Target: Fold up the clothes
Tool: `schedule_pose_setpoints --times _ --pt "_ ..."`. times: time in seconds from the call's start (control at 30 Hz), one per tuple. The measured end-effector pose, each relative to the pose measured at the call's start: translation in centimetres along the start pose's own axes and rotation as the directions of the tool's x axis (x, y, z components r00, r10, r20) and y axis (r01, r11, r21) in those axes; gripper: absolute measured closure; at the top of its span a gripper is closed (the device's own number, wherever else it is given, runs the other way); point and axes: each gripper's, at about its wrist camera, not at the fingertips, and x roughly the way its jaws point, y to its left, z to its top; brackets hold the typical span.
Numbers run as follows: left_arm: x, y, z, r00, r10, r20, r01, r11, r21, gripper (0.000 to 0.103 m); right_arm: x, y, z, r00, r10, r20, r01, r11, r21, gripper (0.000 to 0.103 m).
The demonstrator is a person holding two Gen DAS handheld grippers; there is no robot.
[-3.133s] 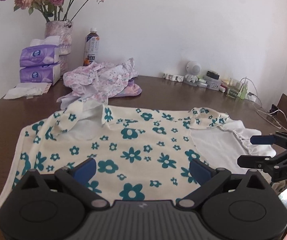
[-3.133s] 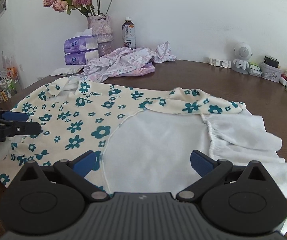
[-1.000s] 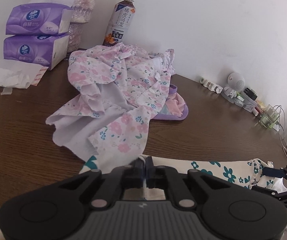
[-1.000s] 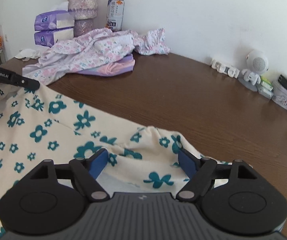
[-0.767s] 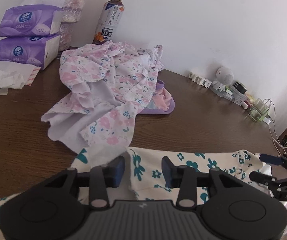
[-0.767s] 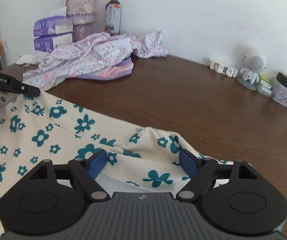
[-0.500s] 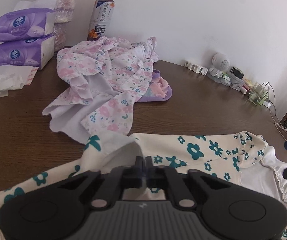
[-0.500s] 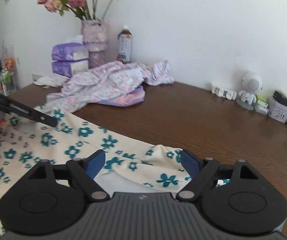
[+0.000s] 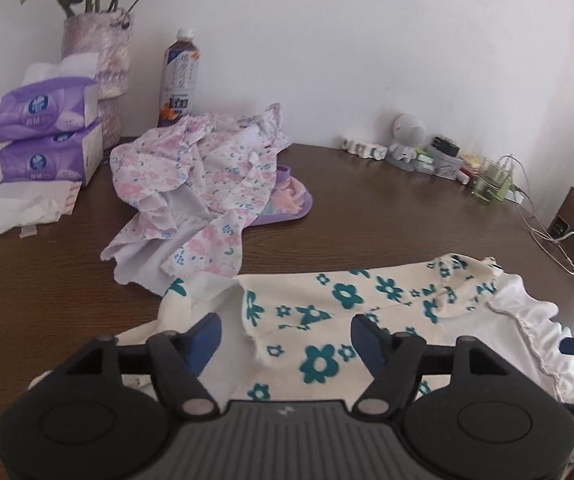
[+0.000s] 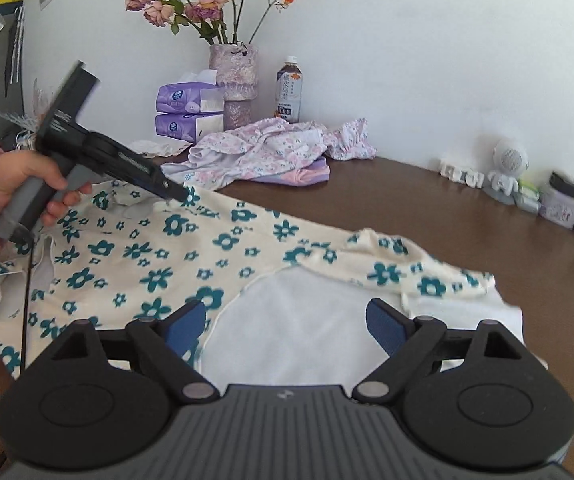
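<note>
1. The left gripper (image 9: pixel 285 334), whose jaws were pinched shut on the cloth half a second earlier, now has its jaws spread wide, blue pads apart over the collar end of the floral shirt (image 9: pixel 327 312); both cameras have pulled back since then, showing more of the garment.

2. The right gripper (image 10: pixel 287 322) hangs with its jaws open and nothing between them, above the shirt's white inner lining where the hem is turned back.

3. Seen from the right wrist, the left gripper (image 10: pixel 175 194) is held in a hand (image 10: pixel 27 178) with a pink cuff; its tips reach the far edge of the shirt, though contact with the cloth cannot be made out.

4. The floral shirt (image 10: pixel 159 256), cream with teal flowers, lies spread on the brown table (image 10: pixel 427 216), one sleeve folded across its far edge.

5. Beyond the shirt, toward the wall, sits a crumpled pink-flowered garment (image 9: pixel 203 184) on top of a purple piece.

6. Behind that garment stand a drink bottle (image 9: pixel 179 80), a vase of dried roses (image 10: pixel 233 84) and two stacked purple tissue packs (image 9: pixel 47 128).

7. Far right of the shirt, along the wall, are a small white robot figure (image 9: pixel 407 140) and assorted small containers.
</note>
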Motion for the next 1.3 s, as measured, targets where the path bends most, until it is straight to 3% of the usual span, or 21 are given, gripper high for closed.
schedule_pose_setpoints --times 0.17,0.3,0.43,0.67,0.7,0.73,0.77,0.9,1.1,1.23,1.3 --pt "-6.5 -2.8 -4.4 0.998 -0.064 0.022 0.063 0.997 0.049 0.030 -1.3 0.0 -2.3 1.000 -0.001 0.004 0.000 0.998 0.068 0.011" --pt "-10.3 -3.9 -9.0 0.993 -0.113 -0.012 0.114 0.993 0.027 0.037 -1.9 0.8 -3.6 1.000 0.010 0.004 -0.010 0.996 0.088 0.011" --pt "-10.9 -3.9 -11.7 0.984 -0.133 -0.115 0.132 0.991 -0.017 0.058 -2.2 1.4 -4.4 1.000 0.014 -0.004 -0.013 0.996 0.091 0.010" --pt "-9.7 -3.7 -12.3 0.965 -0.097 -0.244 0.098 0.995 -0.005 0.065 -2.2 3.0 -4.8 0.998 0.060 0.009 -0.060 0.994 0.088 0.009" --pt "-9.6 -3.9 -12.3 0.963 -0.088 -0.255 0.092 0.996 0.006 0.068 -2.2 3.2 -4.9 0.998 0.063 0.010 -0.064 0.994 0.086 0.008" --pt "-9.5 -4.0 -12.2 0.961 -0.079 -0.266 0.086 0.996 0.017 0.089 -2.3 3.4 -5.0 0.998 0.061 0.010 -0.061 0.995 0.083 0.008" --pt "-9.5 -4.2 -12.2 0.959 -0.072 -0.276 0.083 0.996 0.030 0.099 -2.4 3.5 -5.1 0.998 0.055 0.009 -0.055 0.995 0.081 0.007" --pt "-9.7 -4.9 -12.2 0.946 -0.061 -0.319 0.089 0.993 0.072 0.096 -3.0 3.1 -5.7 1.000 0.028 0.005 -0.029 0.995 0.093 0.006" --pt "-10.1 -4.2 -12.0 0.925 -0.077 -0.373 0.088 0.996 0.013 0.092 -3.5 2.3 -6.5 1.000 -0.002 -0.005 0.003 0.993 0.119 0.006" --pt "-9.8 -4.4 -11.5 0.909 -0.093 -0.406 0.103 0.995 0.004 0.082 -3.4 2.3 -6.7 1.000 0.003 -0.003 -0.002 0.992 0.126 0.005" --pt "-9.6 -5.2 -11.4 0.907 -0.068 -0.416 0.097 0.994 0.048 0.081 -3.3 2.5 -6.7 1.000 0.012 -0.001 -0.011 0.992 0.125 0.005"
